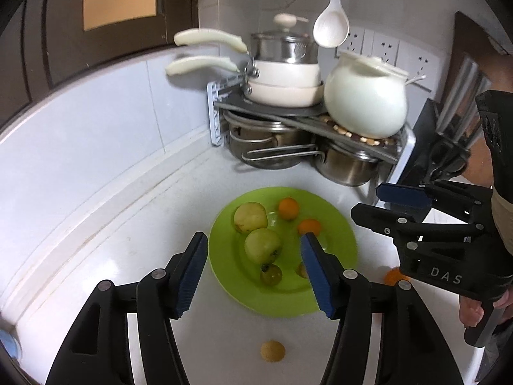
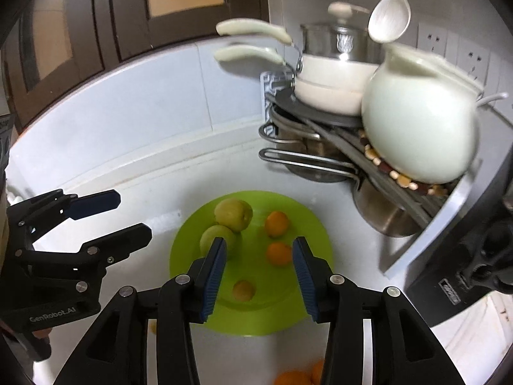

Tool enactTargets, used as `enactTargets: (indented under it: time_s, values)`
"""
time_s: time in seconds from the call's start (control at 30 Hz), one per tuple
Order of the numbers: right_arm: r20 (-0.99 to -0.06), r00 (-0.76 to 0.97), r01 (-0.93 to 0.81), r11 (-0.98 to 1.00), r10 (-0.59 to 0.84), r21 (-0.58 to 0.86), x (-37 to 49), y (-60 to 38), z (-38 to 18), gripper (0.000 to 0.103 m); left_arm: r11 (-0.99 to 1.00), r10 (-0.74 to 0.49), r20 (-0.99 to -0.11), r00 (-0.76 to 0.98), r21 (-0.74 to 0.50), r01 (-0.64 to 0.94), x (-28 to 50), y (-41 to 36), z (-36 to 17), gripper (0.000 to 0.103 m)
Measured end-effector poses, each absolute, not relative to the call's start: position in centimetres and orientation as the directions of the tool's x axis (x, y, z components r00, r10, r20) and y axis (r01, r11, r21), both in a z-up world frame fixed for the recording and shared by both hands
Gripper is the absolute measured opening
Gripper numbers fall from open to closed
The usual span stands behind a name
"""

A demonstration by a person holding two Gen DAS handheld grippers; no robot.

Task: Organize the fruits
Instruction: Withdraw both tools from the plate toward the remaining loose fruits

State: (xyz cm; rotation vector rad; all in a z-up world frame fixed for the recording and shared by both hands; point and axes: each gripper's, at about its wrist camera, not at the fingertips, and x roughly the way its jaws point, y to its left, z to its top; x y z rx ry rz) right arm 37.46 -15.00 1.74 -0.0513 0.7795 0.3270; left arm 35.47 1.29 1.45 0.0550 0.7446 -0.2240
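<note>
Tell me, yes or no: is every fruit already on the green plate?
No, a small brown fruit lies on the white counter, off the plate.

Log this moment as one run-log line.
left gripper: open, empty | right gripper: open, empty | green plate: two apples, two oranges, small fruits | counter: brown fruit off plate

Above a green plate (image 2: 192, 253) on the white counter (image 2: 134, 199), right gripper (image 2: 258, 274) with jaws apart, empty. On the plate: two green fruits (image 2: 232, 213), two oranges (image 2: 276, 223), one small brownish fruit (image 2: 243, 290), perhaps a longan. At left, left gripper (image 2: 117, 218), jaws parted. Behind, white pot (image 2: 416, 122) on a rack (image 2: 320, 118).
</note>
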Motion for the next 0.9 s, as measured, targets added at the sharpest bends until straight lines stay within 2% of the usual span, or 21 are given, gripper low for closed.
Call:
enactTargets:
  time_s: [0.1,0.2,0.3,0.5,0.57,0.9]
  values:
    - [-0.671,0.694,-0.298,0.953,0.26,0.061,36.0,-15.4,2.6,0.054,0.975,-0.188,-0.66,0.728,-0.034,0.222,34.1,1.3,2.1,0.061]
    - [-0.654,0.714,-0.288,0.956,0.25,0.051,34.5,-15.7,3.4,0.054,0.975,-0.19,-0.645,0.74,-0.036,0.219,32.7,1.4,2.7,0.064]
    - [-0.64,0.73,-0.275,0.96,0.239,0.045,33.2,-15.9,3.8,0.062,0.976,-0.188,-0.631,0.753,-0.037,0.213,31.3,1.5,3.1,0.066]
    - [-0.615,0.767,-0.223,0.975,0.184,0.013,30.5,-16.6,4.5,0.069,0.981,-0.169,-0.616,0.769,-0.029,0.192,28.9,1.7,3.2,0.072]
    - [-0.606,0.778,-0.205,0.979,0.167,0.006,29.6,-16.8,4.6,0.07,0.982,-0.164,-0.614,0.772,-0.031,0.184,28.2,1.8,2.9,0.076]
    - [-0.566,0.823,-0.089,0.996,0.057,-0.03,25.6,-17.6,3.1,0.072,0.993,-0.104,-0.601,0.792,-0.023,0.112,25.1,2.4,0.8,0.079]
